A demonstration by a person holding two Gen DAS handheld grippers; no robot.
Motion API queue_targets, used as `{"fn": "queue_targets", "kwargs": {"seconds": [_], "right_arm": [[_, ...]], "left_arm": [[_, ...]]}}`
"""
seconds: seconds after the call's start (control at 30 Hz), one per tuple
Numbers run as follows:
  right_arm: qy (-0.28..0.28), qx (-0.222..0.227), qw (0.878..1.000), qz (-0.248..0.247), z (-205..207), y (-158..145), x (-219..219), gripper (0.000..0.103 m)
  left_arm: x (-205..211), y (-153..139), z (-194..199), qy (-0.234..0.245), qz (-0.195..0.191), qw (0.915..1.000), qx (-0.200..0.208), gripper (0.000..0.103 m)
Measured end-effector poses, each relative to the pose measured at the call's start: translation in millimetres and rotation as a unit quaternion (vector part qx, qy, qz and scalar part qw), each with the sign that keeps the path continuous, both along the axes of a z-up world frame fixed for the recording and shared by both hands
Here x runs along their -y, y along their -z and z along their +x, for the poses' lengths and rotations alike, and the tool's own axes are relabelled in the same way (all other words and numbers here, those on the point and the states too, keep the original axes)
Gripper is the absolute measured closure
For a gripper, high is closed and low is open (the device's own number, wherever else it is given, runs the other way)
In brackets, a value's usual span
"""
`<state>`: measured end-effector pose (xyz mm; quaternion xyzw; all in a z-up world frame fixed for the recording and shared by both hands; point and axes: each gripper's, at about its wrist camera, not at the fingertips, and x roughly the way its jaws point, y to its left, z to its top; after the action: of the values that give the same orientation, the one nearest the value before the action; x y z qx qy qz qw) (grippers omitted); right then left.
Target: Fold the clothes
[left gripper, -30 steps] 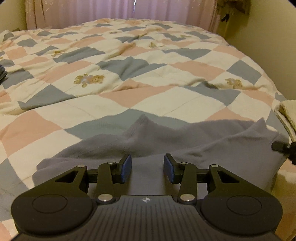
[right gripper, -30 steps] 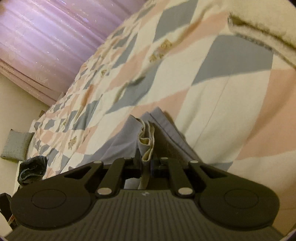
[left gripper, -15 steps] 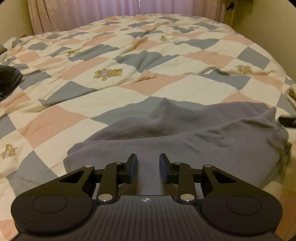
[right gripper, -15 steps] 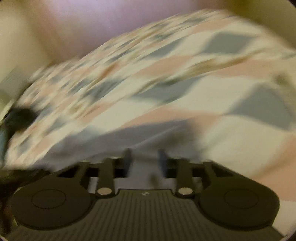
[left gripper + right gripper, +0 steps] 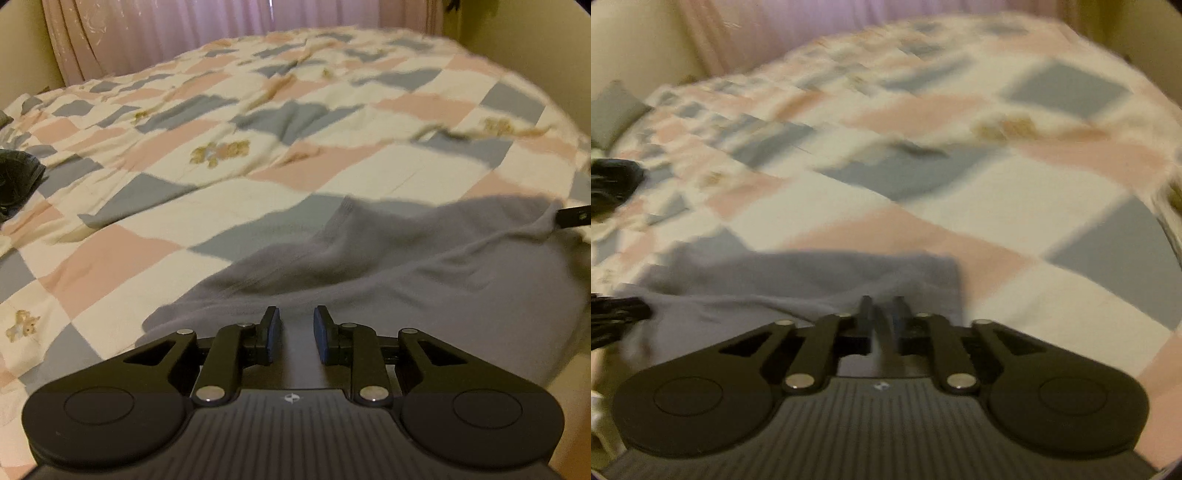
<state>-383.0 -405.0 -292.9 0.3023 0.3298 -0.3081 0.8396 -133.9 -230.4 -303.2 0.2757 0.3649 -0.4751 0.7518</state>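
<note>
A grey-lilac garment lies on the patchwork bed near its front edge. My left gripper is open just above the garment's near left part, with nothing between its blue pads. My right gripper is nearly shut on a fold of the same garment at its right end. The right gripper's tip shows at the right edge of the left wrist view. The left gripper shows at the left edge of the right wrist view.
The quilt with pink, grey and cream diamonds covers the bed. A dark bundle lies at the bed's left side, and a grey cushion beyond it. Pink curtains hang behind.
My right gripper has swung from a tilted pose to level, still pinching the garment. My left gripper has narrowed its opening and shifted over the garment's left part. The garment has spread wider.
</note>
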Motion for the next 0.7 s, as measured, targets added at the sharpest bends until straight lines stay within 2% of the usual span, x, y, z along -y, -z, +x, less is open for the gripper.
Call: {"fn": "queue_targets", "kwargs": {"seconds": [0.07,0.17,0.23,0.27,0.4,0.43,0.5,0.6,0.7], "right_arm": [[-0.038,0.02,0.999,0.002,19,-5,-15,0.09],[-0.063,0.0,0.998,-0.013,43,5,-21,0.093],[-0.037,-0.03,0.999,-0.014,37,20,-4,0.096],[-0.021,-0.041,0.999,-0.013,29,26,5,0.102],[0.043,-0.03,0.999,-0.004,-21,15,40,0.102],[0.051,-0.028,0.998,-0.004,-31,10,45,0.084],[0.052,-0.009,0.999,0.008,-43,5,52,0.068],[0.042,0.028,0.998,0.038,-52,5,61,0.068],[0.019,0.036,0.998,0.052,-42,12,67,0.069]], "left_arm": [[5,-2,-5,0.016,-0.005,0.9998,-0.009,0.078],[9,7,-3,0.015,0.003,0.9999,-0.005,0.077],[12,14,-1,0.012,0.011,0.9999,0.0,0.077],[14,17,1,0.011,0.014,0.9998,0.002,0.078],[7,11,11,0.0,0.006,1.0,0.001,0.078],[7,10,12,0.0,0.005,1.0,0.002,0.078],[7,7,12,-0.001,0.004,1.0,0.003,0.078],[10,5,11,-0.001,0.001,1.0,0.0,0.077],[13,7,11,-0.002,0.0,1.0,-0.004,0.077]]}}
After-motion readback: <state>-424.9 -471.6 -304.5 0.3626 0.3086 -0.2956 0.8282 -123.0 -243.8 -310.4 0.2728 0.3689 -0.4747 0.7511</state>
